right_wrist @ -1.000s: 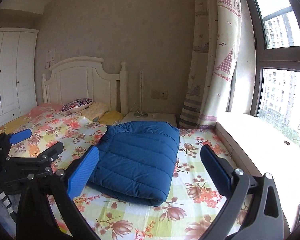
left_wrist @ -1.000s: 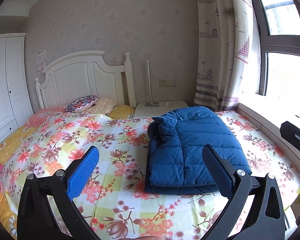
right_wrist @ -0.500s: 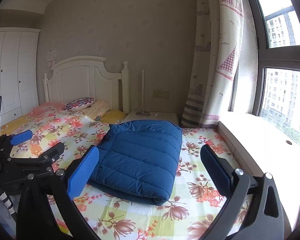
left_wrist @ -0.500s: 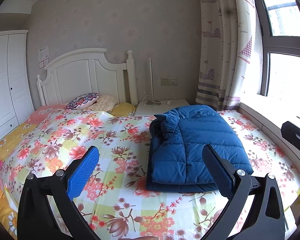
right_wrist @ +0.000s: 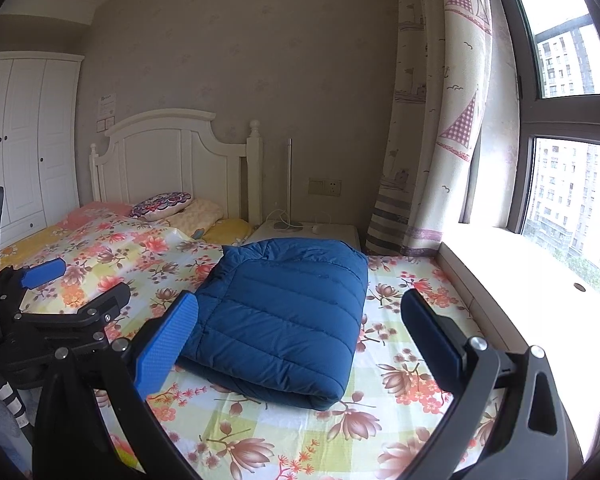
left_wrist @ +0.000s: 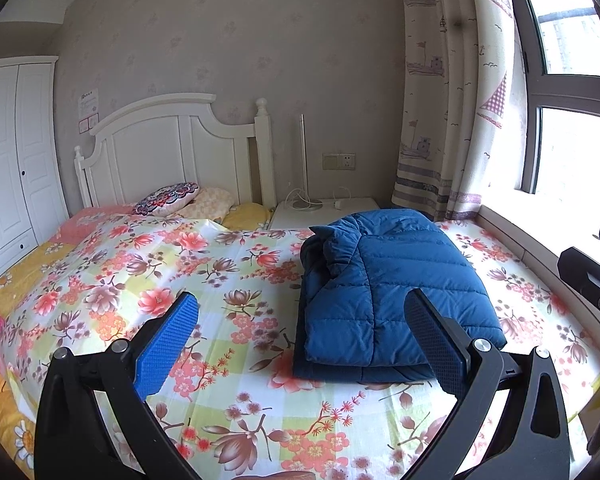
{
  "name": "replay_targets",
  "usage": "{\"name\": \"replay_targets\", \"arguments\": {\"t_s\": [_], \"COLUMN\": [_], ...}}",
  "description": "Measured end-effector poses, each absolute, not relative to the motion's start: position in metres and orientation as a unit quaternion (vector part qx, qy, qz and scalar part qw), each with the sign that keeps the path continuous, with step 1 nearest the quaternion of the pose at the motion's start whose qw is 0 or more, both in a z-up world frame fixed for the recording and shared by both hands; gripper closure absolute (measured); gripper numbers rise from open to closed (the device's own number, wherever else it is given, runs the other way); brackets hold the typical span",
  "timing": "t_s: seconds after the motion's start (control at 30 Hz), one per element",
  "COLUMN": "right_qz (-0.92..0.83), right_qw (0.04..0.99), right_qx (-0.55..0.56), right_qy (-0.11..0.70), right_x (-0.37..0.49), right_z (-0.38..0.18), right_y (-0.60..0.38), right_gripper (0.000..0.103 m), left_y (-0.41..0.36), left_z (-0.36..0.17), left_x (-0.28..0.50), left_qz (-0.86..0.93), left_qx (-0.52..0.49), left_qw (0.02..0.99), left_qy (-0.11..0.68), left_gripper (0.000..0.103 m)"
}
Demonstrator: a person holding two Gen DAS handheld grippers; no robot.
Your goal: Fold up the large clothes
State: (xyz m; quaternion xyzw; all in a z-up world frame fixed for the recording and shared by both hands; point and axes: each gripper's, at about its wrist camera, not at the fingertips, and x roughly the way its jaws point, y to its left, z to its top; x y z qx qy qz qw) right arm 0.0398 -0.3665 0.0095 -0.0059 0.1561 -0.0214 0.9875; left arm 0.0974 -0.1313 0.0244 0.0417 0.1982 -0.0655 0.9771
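Your blue puffer jacket (left_wrist: 396,292) is lying folded into a thick quilted bundle on the bed (left_wrist: 228,264), toward its window-side edge; you are holding both the left gripper (left_wrist: 304,344) and right gripper (right_wrist: 300,340) wide open, gripping nothing

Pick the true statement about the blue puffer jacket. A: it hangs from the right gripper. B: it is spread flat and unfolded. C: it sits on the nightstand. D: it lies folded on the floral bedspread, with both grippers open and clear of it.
D: the blue puffer jacket lies folded on the floral bedspread; the left gripper and right gripper are open, holding nothing.
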Motion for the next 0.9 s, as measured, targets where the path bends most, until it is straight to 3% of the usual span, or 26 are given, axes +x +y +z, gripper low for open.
{"name": "replay_targets", "arguments": {"t_s": [0.9], "right_qz": [-0.022], "right_qw": [0.988], "right_qx": [-0.005], "right_qy": [0.156], "right_x": [0.0397], "right_z": [0.009], "right_y": [-0.3638], "right_gripper": [0.002], "left_y": [-0.1315], "left_z": [0.0253], "left_x": [0.0945], "left_qz": [-0.06], "left_qx": [0.041], "left_qw": [0.978], "left_qy": [0.194], "left_gripper": [0.004]}}
